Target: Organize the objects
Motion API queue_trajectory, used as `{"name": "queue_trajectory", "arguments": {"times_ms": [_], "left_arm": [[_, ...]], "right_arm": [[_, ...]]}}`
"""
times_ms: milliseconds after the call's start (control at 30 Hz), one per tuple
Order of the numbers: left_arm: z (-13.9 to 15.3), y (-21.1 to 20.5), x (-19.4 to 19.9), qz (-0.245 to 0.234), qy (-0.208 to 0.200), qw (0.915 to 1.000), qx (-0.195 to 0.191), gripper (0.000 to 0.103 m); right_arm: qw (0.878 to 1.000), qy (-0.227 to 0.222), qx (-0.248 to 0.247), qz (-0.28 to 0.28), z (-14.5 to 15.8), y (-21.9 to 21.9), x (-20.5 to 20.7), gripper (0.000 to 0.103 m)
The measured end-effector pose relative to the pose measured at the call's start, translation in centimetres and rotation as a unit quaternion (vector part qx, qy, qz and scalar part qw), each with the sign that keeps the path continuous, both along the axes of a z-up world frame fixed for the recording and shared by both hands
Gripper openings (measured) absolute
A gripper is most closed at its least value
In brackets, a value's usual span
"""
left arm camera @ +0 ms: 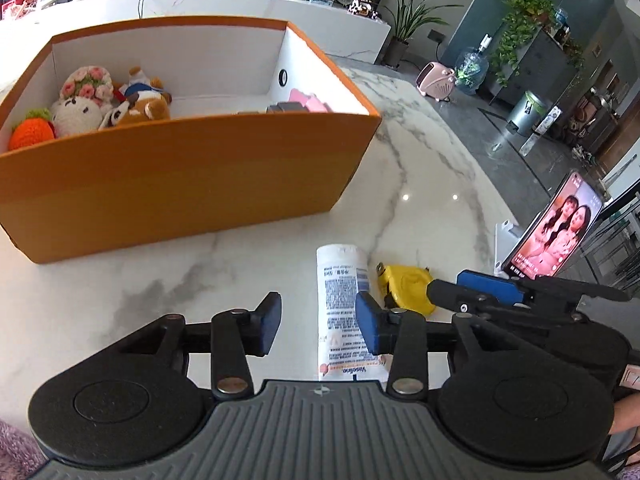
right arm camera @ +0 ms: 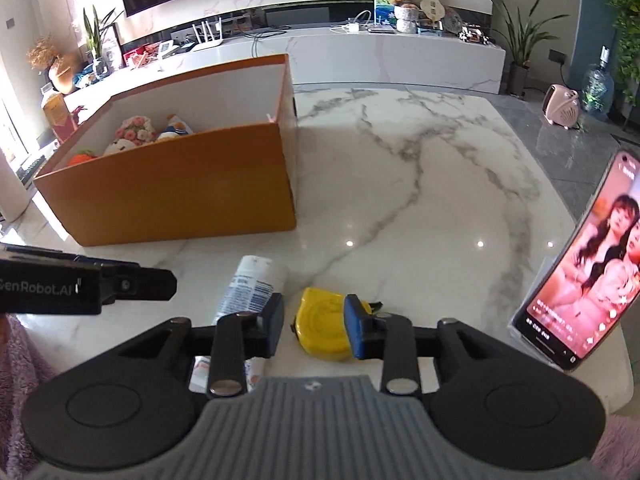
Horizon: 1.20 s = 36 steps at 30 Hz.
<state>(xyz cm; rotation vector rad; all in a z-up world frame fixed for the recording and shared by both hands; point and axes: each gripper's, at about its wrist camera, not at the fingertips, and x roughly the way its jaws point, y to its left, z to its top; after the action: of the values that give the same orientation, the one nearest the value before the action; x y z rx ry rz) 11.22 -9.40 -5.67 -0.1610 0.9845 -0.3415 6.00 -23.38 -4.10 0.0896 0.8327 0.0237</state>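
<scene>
A white Vaseline lotion bottle (left arm camera: 340, 304) lies on the marble table (left arm camera: 420, 184), next to a yellow tape measure (left arm camera: 408, 286). My left gripper (left arm camera: 318, 324) is open just above the table; the bottle lies by its right finger. In the right wrist view my right gripper (right arm camera: 314, 326) is open with the tape measure (right arm camera: 322, 328) between its fingers; the bottle (right arm camera: 250, 290) lies to its left. An orange box (left arm camera: 180, 176) with white inside holds several plush toys (left arm camera: 88, 100) and a pink item (left arm camera: 310, 100).
A phone (right arm camera: 580, 272) with a lit screen leans on a stand at the table's right edge. The orange box (right arm camera: 172, 196) stands at the far left. Behind the table is a white console (right arm camera: 360, 56) with clutter. Plants and a pink heater (right arm camera: 562, 106) stand on the floor.
</scene>
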Motion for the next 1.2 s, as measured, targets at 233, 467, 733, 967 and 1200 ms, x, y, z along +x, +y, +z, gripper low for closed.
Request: {"name": "queue_trajectory", "arguments": {"times_ms": [233,467,733,967,1200], "left_arm": [[-2.2,-1.2,-0.8,0.001,0.002,1.0,0.005,0.064],[-3.4,-2.2,-1.0,-0.008,0.002,0.9993,0.036,0.064],[-3.6,-2.8,-1.5,-0.016,-0.012,0.9987,0.046,0.069],[-3.3,-3.5,-2.0,-0.037,-0.021,0.9976,0.054,0.059],[-3.1,-3.3,-1.5,-0.035,-0.011,0.9986,0.039,0.038]], "right_arm": [[0.999,-0.008,0.041,-0.029,-1.4,-1.5,0.3,0.046],[0.998,-0.003,0.05,-0.031,-2.1,-1.6,0.7,0.052],[0.998,0.019,0.049,-0.039,-3.0,-1.6,1.7,0.056],[0.998,0.035,0.042,-0.04,-3.6,-1.4,2.2,0.057],[0.998,0.044,0.03,-0.036,-3.9,-1.0,2.4,0.053]]}}
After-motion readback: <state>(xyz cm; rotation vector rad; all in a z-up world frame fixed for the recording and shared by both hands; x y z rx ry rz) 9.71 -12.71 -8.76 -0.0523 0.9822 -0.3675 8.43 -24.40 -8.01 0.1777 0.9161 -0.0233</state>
